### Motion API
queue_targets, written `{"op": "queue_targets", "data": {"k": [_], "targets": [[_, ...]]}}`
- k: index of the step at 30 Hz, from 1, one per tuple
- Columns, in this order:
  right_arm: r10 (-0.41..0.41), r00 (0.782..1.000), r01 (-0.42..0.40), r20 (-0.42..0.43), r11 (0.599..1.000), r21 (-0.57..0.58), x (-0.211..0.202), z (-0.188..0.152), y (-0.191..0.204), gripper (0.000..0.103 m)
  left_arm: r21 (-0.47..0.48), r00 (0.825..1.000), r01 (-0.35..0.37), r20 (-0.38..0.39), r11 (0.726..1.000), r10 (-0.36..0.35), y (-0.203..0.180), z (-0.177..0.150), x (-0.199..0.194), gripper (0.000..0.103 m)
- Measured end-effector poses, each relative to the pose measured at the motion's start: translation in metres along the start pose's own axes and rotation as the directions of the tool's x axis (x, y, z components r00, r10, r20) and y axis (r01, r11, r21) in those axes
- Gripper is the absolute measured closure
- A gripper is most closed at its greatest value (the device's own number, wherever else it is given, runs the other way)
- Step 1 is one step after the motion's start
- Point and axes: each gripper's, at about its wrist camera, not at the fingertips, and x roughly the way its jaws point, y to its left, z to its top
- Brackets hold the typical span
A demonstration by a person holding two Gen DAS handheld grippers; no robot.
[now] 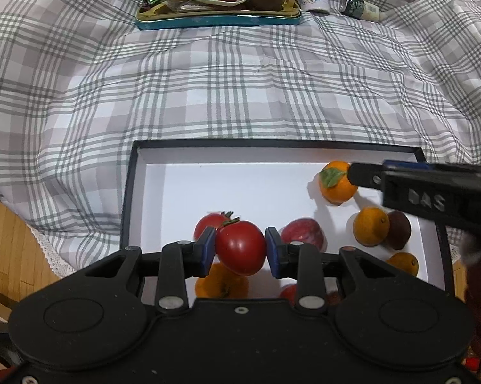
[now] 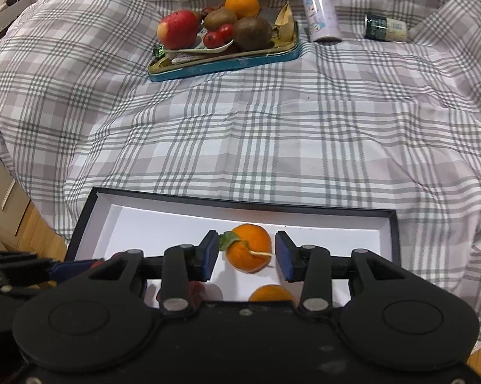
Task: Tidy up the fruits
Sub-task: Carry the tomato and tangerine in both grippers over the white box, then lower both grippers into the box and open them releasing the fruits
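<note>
A black box with a white floor [image 1: 240,185] lies on the checked cloth and holds several fruits. My left gripper [image 1: 240,251] is shut on a red tomato [image 1: 240,249] and holds it above the box, over another tomato [image 1: 207,224], an orange fruit [image 1: 221,283] and a red apple [image 1: 303,232]. My right gripper [image 2: 244,254] is open, its pads on either side of an orange with a green leaf [image 2: 250,251] that rests in the box [image 2: 176,220]. That orange [image 1: 336,182] also shows in the left wrist view, beside the right gripper's finger [image 1: 365,177].
A teal tin tray [image 2: 227,59] at the far side carries an apple [image 2: 178,28], kiwis [image 2: 251,33], an orange [image 2: 242,1] and small red fruits. A purple can [image 2: 319,9] and a small bottle [image 2: 386,27] lie to its right. Wooden floor shows at the left.
</note>
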Motion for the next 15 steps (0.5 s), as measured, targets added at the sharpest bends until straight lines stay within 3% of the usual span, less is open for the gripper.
{"op": "queue_targets", "data": {"k": [10, 15], "targets": [[0.005, 1.0, -0.005, -0.009, 1.0, 0.0, -0.01, -0.012, -0.001, 0.06, -0.003, 0.997, -0.068, 0.024, 0.998, 0.068, 0.001, 0.02, 0.019, 0.061], [0.004, 1.0, -0.004, -0.01, 1.0, -0.005, -0.013, -0.016, 0.0, 0.06, -0.026, 0.998, -0.058, 0.015, 0.998, 0.058, 0.005, 0.02, 0.017, 0.06]]}}
